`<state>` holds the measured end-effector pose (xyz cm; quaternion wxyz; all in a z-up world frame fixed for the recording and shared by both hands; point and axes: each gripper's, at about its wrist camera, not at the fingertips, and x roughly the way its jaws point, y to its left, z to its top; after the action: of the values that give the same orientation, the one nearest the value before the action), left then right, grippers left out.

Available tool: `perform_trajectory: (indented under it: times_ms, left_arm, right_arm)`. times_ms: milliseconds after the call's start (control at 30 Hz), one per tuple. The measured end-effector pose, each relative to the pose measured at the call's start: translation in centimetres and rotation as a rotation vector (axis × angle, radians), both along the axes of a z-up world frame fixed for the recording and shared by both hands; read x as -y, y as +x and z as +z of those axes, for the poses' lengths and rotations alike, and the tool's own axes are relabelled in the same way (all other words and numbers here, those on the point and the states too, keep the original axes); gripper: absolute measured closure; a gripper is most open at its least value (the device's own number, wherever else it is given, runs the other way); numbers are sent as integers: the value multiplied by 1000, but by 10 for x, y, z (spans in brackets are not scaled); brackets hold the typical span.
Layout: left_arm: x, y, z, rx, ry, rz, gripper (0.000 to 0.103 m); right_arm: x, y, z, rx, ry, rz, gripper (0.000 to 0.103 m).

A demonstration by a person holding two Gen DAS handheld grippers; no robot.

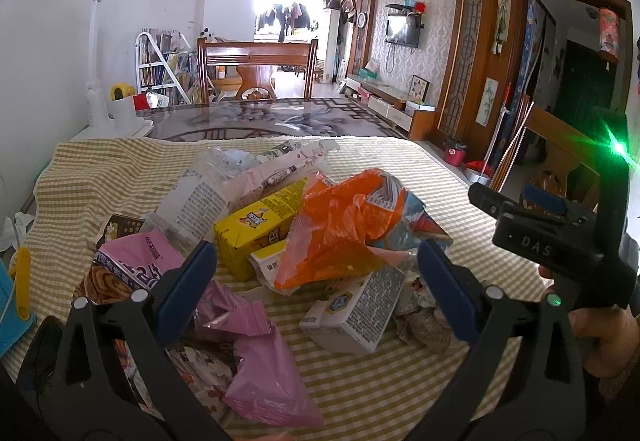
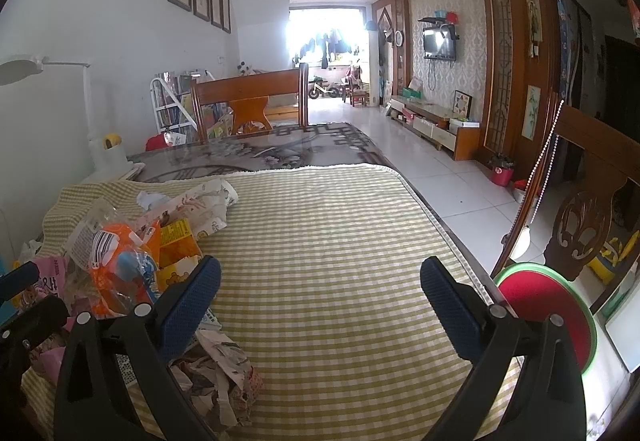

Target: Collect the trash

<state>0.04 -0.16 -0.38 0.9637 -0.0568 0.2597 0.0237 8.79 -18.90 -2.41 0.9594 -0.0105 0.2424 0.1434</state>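
Observation:
A pile of trash lies on a yellow checked cloth (image 1: 360,393): an orange plastic wrapper (image 1: 340,233), a yellow carton (image 1: 252,229), a white carton (image 1: 352,309), pink wrappers (image 1: 256,373) and crumpled paper (image 1: 420,317). My left gripper (image 1: 316,281) is open and hovers over the pile, its fingers on either side of the white carton and the orange wrapper. My right gripper (image 2: 320,293) is open and empty above bare cloth (image 2: 340,241), with the pile to its left, the orange wrapper (image 2: 116,273) and crumpled paper (image 2: 224,373) nearest. The right gripper also shows in the left wrist view (image 1: 532,217).
A red bin with a green rim (image 2: 548,317) stands off the table's right edge beside a wooden chair (image 2: 588,217). A white desk lamp (image 1: 94,53) and a white cup (image 1: 122,109) stand at the table's far left. A blue object (image 1: 12,305) sits at the left edge.

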Motion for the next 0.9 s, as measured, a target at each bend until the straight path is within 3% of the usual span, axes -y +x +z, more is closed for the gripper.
perform_trajectory:
  times_ms: [900]
  left_arm:
    - [2, 0, -5, -5, 0, -1, 5]
  right_arm:
    - [0, 1, -1, -1, -2, 0, 7]
